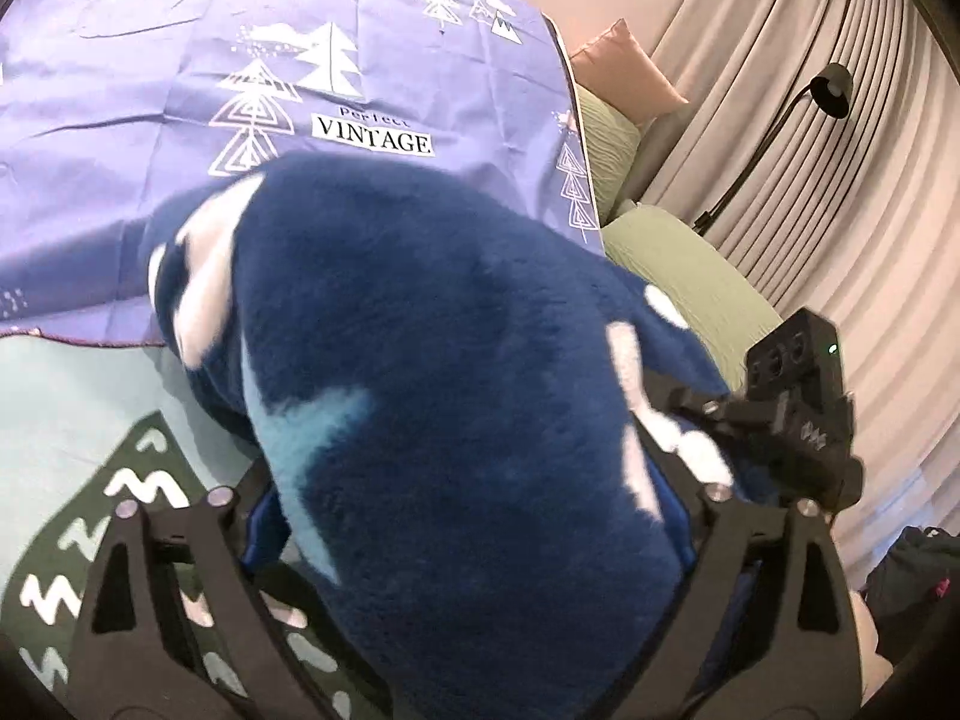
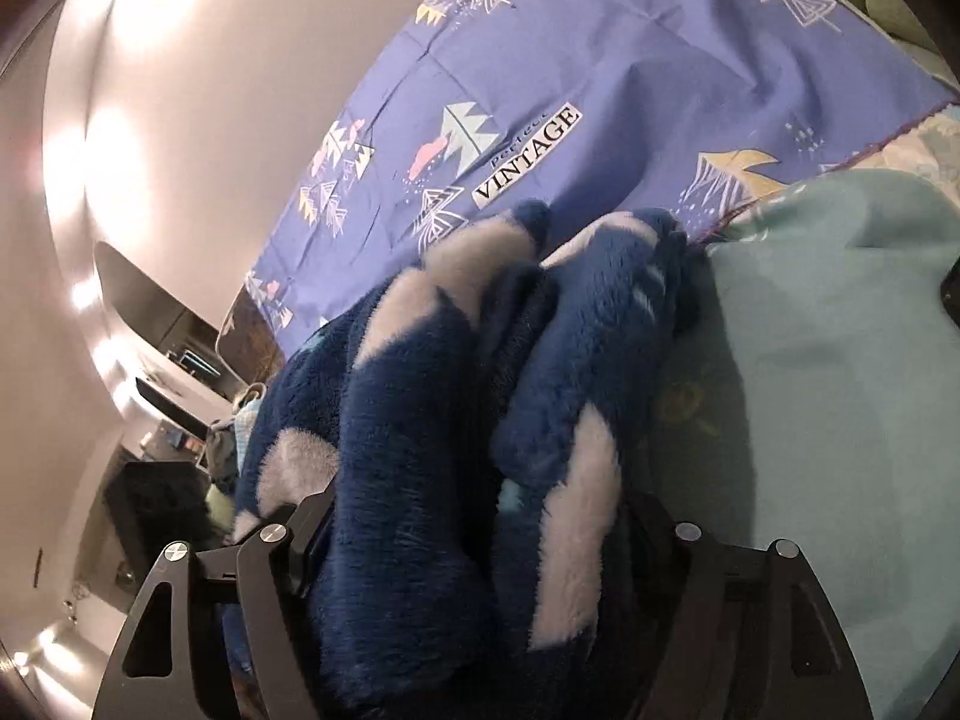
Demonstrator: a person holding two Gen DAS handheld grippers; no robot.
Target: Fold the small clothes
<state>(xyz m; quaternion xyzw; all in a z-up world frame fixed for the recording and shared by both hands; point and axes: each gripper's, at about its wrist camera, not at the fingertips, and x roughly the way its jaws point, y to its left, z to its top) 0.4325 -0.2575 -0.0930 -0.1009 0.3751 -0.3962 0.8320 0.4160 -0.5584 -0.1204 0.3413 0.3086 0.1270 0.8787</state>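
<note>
Fluffy navy-blue fleece garment with white and light-blue patches [image 1: 420,372]: bunched, lifted above purple tree-print cloth marked "VINTAGE" [image 1: 180,90], partly over its near hem and adjoining pale teal blanket [image 2: 840,330]. Left gripper [image 1: 474,516]: black jaws clamped on thick fleece fold. Right gripper [image 2: 480,534]: jaws closed around second fold of same garment. Beyond purple cloth's right edge: green pillow [image 1: 678,276], pink cushion [image 1: 630,72], black gooseneck lamp [image 1: 831,90], beige pleated curtain [image 1: 810,12].
</note>
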